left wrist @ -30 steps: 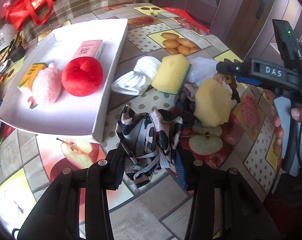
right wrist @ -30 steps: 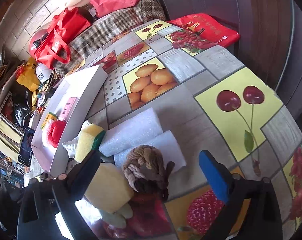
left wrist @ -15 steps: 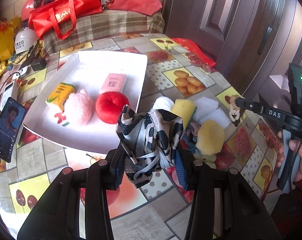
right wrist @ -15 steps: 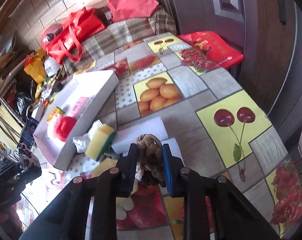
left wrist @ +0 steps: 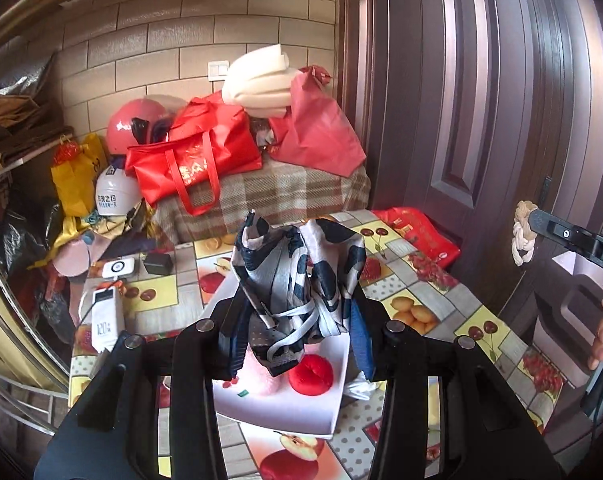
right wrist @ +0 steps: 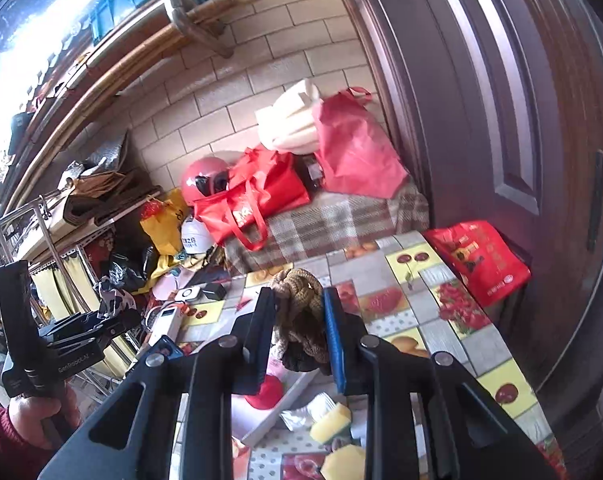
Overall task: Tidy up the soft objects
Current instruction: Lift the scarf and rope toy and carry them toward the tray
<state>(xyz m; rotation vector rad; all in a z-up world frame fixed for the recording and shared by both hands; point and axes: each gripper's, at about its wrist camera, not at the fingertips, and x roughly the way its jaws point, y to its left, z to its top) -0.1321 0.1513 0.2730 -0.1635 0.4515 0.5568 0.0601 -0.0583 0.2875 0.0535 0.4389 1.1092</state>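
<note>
Both grippers are held up above the fruit-print table (left wrist: 421, 296), pointing slightly downward toward the cluttered wall. The left gripper (left wrist: 297, 332) is clamped on a black-and-white patterned scarf (left wrist: 297, 276) bunched over the white tray (left wrist: 333, 420) (a red plush ball (left wrist: 311, 374) lies inside). The right gripper (right wrist: 297, 332) pinches a knotted brown rope toy (right wrist: 299, 320), clear of the yellow sponges (right wrist: 329, 424) below.
</note>
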